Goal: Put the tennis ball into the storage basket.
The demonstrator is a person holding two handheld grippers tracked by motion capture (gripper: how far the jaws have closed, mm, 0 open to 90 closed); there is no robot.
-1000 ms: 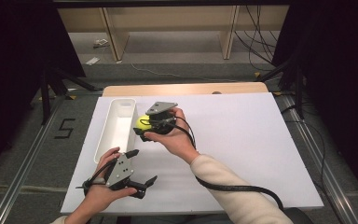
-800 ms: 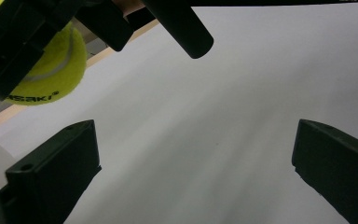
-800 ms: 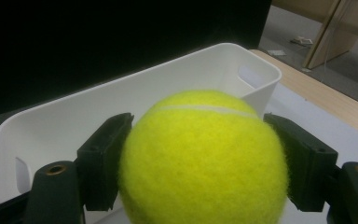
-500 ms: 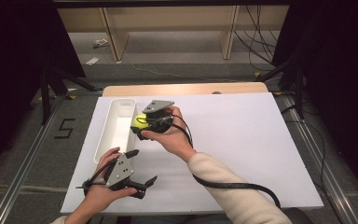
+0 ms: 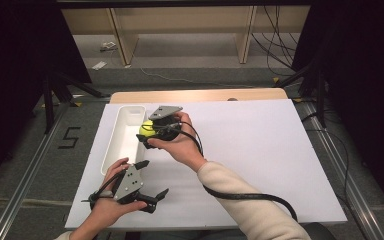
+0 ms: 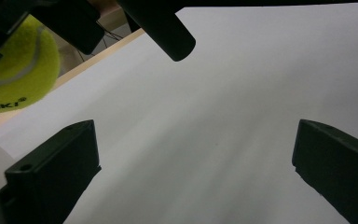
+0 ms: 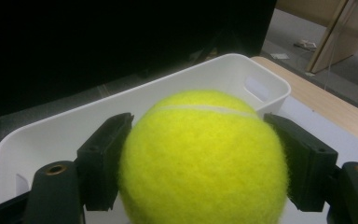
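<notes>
A yellow tennis ball [image 5: 146,129] [image 7: 203,158] [image 6: 16,70] sits clamped between the jaws of my right gripper [image 5: 148,131] [image 7: 200,163], which is shut on it. The ball hangs at the right rim of a long white bin [image 5: 122,137] [image 7: 121,107], just above its inside. My left gripper [image 5: 152,182] [image 6: 193,172] rests near the table's front left, open, with bare white board between its jaws. From the left gripper view the ball and the right gripper's black fingers [image 6: 163,28] appear at the upper left.
A white board [image 5: 260,155] covers the table; a strip of bare wood [image 5: 200,95] shows at its far edge. The right gripper's black cable [image 5: 245,195] loops over the board's front. Metal rails [image 5: 25,180] run along both sides, and shelving stands beyond.
The right hand has carried the ball a little to the left, from beside the bin to over its right rim. The left hand has not moved.
</notes>
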